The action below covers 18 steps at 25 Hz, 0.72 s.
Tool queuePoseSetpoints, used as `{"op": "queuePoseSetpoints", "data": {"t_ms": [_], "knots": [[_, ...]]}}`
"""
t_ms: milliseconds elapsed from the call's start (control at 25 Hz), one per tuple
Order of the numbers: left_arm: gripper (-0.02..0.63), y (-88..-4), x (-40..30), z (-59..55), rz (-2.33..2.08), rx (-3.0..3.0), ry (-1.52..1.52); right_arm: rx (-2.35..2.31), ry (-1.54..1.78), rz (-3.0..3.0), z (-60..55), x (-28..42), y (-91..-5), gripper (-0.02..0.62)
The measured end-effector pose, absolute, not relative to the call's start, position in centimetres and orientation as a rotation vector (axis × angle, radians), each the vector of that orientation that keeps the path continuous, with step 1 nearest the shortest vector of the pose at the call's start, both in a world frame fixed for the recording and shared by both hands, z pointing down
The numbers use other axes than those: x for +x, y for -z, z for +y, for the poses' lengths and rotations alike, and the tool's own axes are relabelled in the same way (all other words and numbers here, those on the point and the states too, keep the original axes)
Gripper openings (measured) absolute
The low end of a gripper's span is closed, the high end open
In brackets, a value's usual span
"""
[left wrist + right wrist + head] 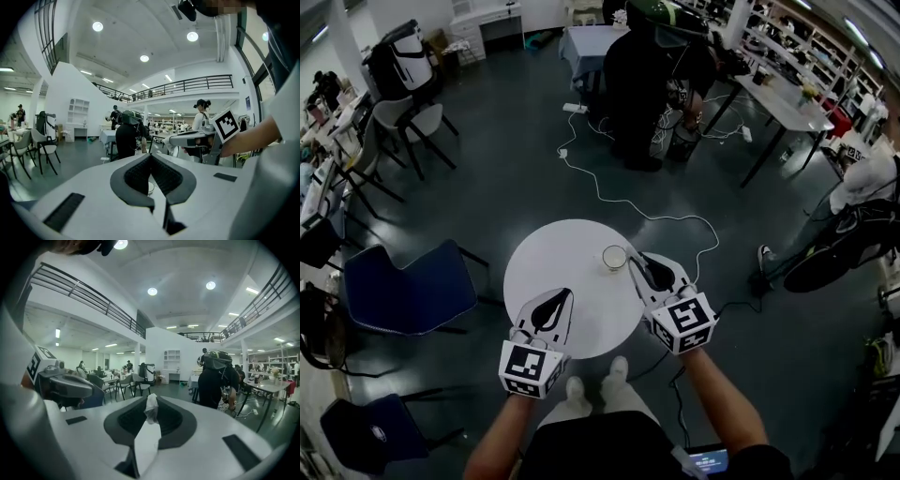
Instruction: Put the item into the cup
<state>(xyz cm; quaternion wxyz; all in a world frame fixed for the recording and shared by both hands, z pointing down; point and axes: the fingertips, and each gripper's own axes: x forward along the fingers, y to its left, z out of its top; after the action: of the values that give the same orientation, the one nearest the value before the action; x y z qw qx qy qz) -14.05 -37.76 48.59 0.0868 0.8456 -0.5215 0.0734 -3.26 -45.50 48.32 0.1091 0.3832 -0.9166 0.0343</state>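
A round white table [553, 258] carries a small clear cup [614, 257] near its right rim. My right gripper [642, 259] is just right of the cup, tips close to its rim. It is shut on a small crumpled white item [151, 408], pinched between the dark pads and sticking up past them. Over the table's near left part hangs my left gripper [563, 296], its jaws shut with nothing between them. In the left gripper view, a bit of the cup [150, 188] shows below the closed tips [150, 155], with the right gripper [174, 139] to the right.
Blue chairs [408, 286] stand left of the table. A white cable [619, 202] runs across the dark floor behind it. A person in black [642, 75] stands at desks farther back. The holder's shoes [591, 386] are at the table's near edge.
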Motion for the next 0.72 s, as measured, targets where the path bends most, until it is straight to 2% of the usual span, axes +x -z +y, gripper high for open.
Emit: {"op": "queuePoseSetpoints", "data": {"t_ms": [200,720], "knots": [[0.015,-51.2,-13.3,-40.1,-1.575,2.500,-0.280,1.011,-0.004,-2.639,-48.9,-4.0,-52.0,0.061],[0.015,-56.6,-13.3,-44.0,-1.625,2.391,-0.412,0.865,-0.177,-2.564,-58.0,-4.8,-62.8,0.061]]}}
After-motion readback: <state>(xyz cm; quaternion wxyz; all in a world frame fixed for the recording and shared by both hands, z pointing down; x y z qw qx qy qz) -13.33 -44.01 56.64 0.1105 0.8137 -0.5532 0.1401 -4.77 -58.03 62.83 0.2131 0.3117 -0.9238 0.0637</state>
